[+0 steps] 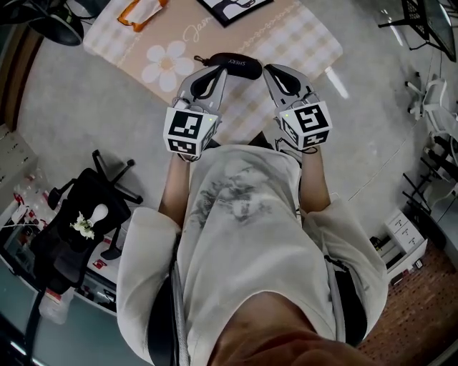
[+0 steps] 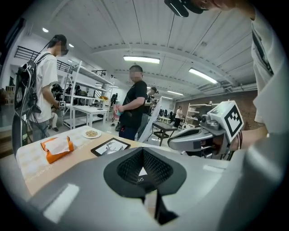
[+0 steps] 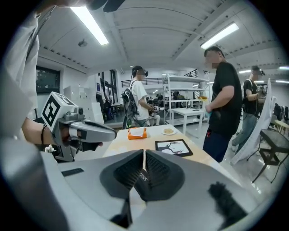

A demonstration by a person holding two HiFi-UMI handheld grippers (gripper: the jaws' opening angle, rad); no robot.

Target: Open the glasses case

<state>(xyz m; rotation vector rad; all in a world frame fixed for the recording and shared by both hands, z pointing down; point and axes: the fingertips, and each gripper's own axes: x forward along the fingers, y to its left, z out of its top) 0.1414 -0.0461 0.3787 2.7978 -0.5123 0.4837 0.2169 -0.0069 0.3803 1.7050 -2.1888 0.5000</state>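
A black glasses case [image 1: 236, 66] lies closed on the beige checked cloth of the table [image 1: 300, 36], just past both grippers. My left gripper [image 1: 220, 70] points at its left end with its jaws shut and nothing between them. On the other side my right gripper [image 1: 267, 69] points at the case's right end, jaws together and empty. In the left gripper view the case [image 2: 140, 179] shows just under the closed tips [image 2: 143, 154]. In the right gripper view its printed lid [image 3: 142, 177] sits below the tips [image 3: 144, 153].
An orange pouch [image 1: 139, 11] and a black-framed picture [image 1: 232, 8] lie at the table's far side, with a small plate [image 2: 91, 133] beyond them. Two people [image 2: 133, 101] stand past the table. A black office chair [image 1: 86, 214] stands at my left.
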